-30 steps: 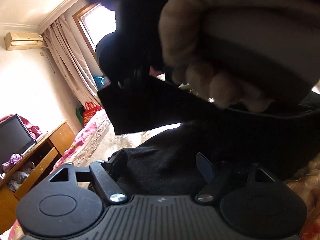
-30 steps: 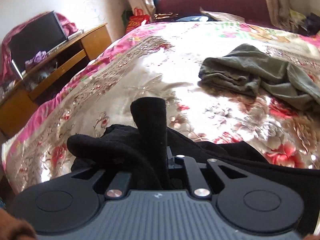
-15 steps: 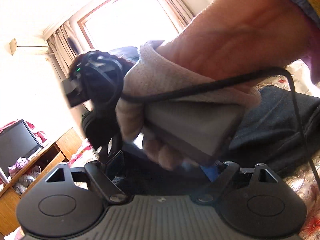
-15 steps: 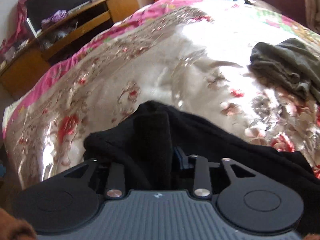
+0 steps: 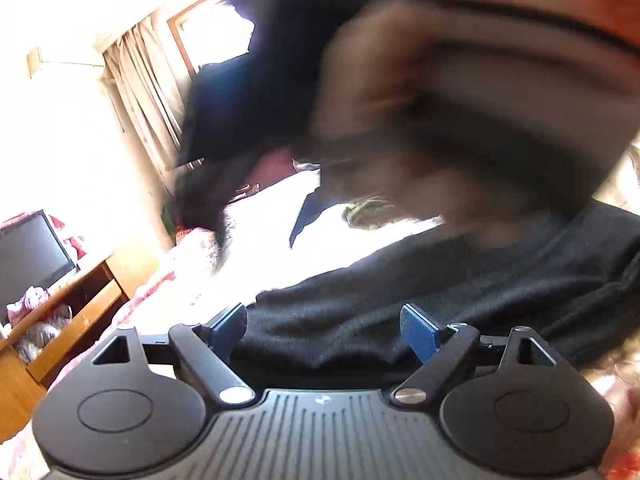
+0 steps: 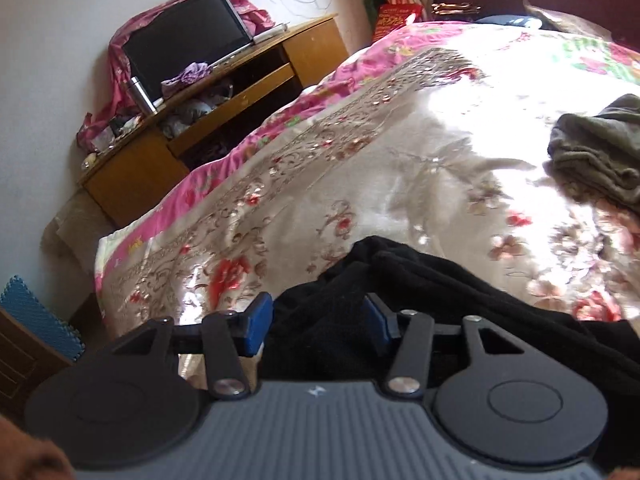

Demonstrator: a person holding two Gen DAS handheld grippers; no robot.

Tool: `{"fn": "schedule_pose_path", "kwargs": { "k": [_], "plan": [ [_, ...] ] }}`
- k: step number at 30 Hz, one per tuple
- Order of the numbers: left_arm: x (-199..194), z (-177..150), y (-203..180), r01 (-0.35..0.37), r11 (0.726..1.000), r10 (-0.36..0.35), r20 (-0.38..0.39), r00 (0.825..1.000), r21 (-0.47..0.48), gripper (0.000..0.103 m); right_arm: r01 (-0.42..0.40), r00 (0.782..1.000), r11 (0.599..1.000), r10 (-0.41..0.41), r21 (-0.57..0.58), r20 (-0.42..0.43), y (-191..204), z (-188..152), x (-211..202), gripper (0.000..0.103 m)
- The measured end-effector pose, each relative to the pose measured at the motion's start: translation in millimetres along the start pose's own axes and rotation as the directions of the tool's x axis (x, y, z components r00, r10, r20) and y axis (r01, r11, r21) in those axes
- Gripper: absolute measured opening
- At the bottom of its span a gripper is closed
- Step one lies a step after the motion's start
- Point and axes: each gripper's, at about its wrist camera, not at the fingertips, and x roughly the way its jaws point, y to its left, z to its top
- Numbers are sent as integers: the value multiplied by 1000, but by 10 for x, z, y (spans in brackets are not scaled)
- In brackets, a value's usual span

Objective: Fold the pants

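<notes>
From the left wrist camera, a flat black television screen (image 5: 30,248) stands at the far left on a honey-coloured wooden cabinet (image 5: 116,276) with open shelves stuffed with crumpled cloth. Pleated beige curtains (image 5: 144,92) hang beside a glaring window. The left gripper (image 5: 324,330), matte black plastic with ribbed grey housing and two blue textured pads, has its jaws spread wide, and the pads press on nothing. Between and beyond them lies the soft black fleecy pants (image 5: 460,284), spread in low rolling folds across the bed, its fuzzy edge running up to the right. Above, a heavily blurred hand in a pale knitted glove (image 5: 460,120) fills the upper right, wrapped round a grey handle; detail there is too smeared to tell more.

From the right wrist camera, the same cabinet and screen sit upper left, with a slim metal flask (image 6: 140,94) and pink cloth draped behind. A glossy satin bedspread (image 6: 320,184), cream with red and pink embroidered flowers and a magenta border, covers the bed. The right gripper (image 6: 318,320) has just been opening: its blue pads stand parted on either side of a bunched ridge of the black pants, with a sliver of gap at the left pad, so the cloth lies released between them. At the far right a crumpled olive-green garment (image 6: 600,152) rests on the satin, well apart from the pants
</notes>
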Motion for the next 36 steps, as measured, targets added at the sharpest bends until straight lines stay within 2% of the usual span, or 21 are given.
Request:
{"fn": "schedule_pose_path", "kwargs": {
  "k": [2, 4, 7, 10, 11, 13, 14, 15, 16, 18, 20, 22, 24, 26, 27, 28, 30, 31, 34, 35, 36],
  "plan": [
    [131, 17, 39, -51, 996, 50, 18, 999, 68, 97, 72, 997, 997, -73, 41, 26, -281, -112, -271, 53],
    [277, 33, 66, -63, 993, 62, 17, 998, 97, 97, 151, 987, 981, -157, 118, 41, -620, -290, -573, 57],
    [484, 56, 91, -3, 997, 4, -9, 1000, 79, 97, 256, 959, 937, -277, 239, 57, -1107, -663, -997, 57],
    [598, 104, -32, 24, 994, -20, -39, 999, 106, 97, 249, 955, 893, -290, 375, 57, -1519, -977, -1208, 59],
    [662, 114, -55, 35, 993, -28, -62, 998, 112, 97, 269, 949, 876, -313, 400, 49, -1617, -1061, -1204, 58],
    [959, 15, -99, 41, 989, -19, -159, 987, 139, 98, 342, 927, 847, -375, 408, 0, -1806, -1225, -1093, 58],
    [1083, -93, -103, 46, 988, -16, -198, 980, 148, 102, 348, 929, 841, -370, 414, -29, -1907, -1319, -1018, 59],
    [1086, -194, -109, 62, 990, -34, -206, 978, 129, 103, 317, 942, 824, -332, 469, -53, -2029, -1423, -971, 60],
    [1094, -221, -57, 72, 992, -50, -211, 976, 99, 103, 256, 959, 799, -283, 544, -36, -2129, -1523, -981, 62],
    [1088, -163, 46, 80, 993, -56, -243, 968, 89, 103, 108, 983, 763, -178, 637, 47, -2249, -1644, -1065, 63],
    [1103, -98, 48, 59, 991, -27, -250, 968, 122, 103, -26, 992, 724, -68, 689, 108, -2332, -1738, -1099, 63],
    [1058, -65, 42, 46, 985, -4, -250, 968, 166, 103, -51, 992, 715, -41, 697, 115, -2387, -1803, -1104, 63],
    [990, -25, 21, 44, 980, 5, -241, 970, 194, 103, -73, 990, 705, -33, 705, 135, -2448, -1894, -1092, 61],
    [951, 35, -9, 51, 978, -2, -231, 973, 204, 103, -151, 981, 648, 9, 747, 192, -2511, -1986, -1063, 63],
    [945, 48, -33, 60, 977, -11, -231, 973, 203, 103, -205, 974, 623, 57, 755, 217, -2522, -1998, -1024, 63],
    [931, 63, -49, 73, 977, -24, -235, 972, 201, 103, -232, 969, 614, 84, 754, 230, -2511, -2005, -999, 63],
    [938, 55, -120, 104, 971, -47, -252, 967, 217, 103, -252, 964, 639, 99, 726, 247, -2488, -1990, -974, 65],
    [937, 36, -155, 107, 966, -45, -254, 966, 235, 103, -265, 961, 636, 111, 724, 254, -2514, -1994, -942, 66],
    [923, 35, -195, 108, 958, -39, -252, 967, 267, 103, -311, 949, 573, 149, 758, 277, -2651, -2079, -869, 62],
    [922, 48, -181, 112, 957, -41, -257, 966, 268, 103, -340, 940, 567, 176, 750, 293, -2666, -2097, -902, 61],
    [911, 62, -161, 115, 956, -44, -257, 965, 270, 103, -391, 920, 547, 219, 741, 324, -2681, -2144, -953, 62]
  ]
}}
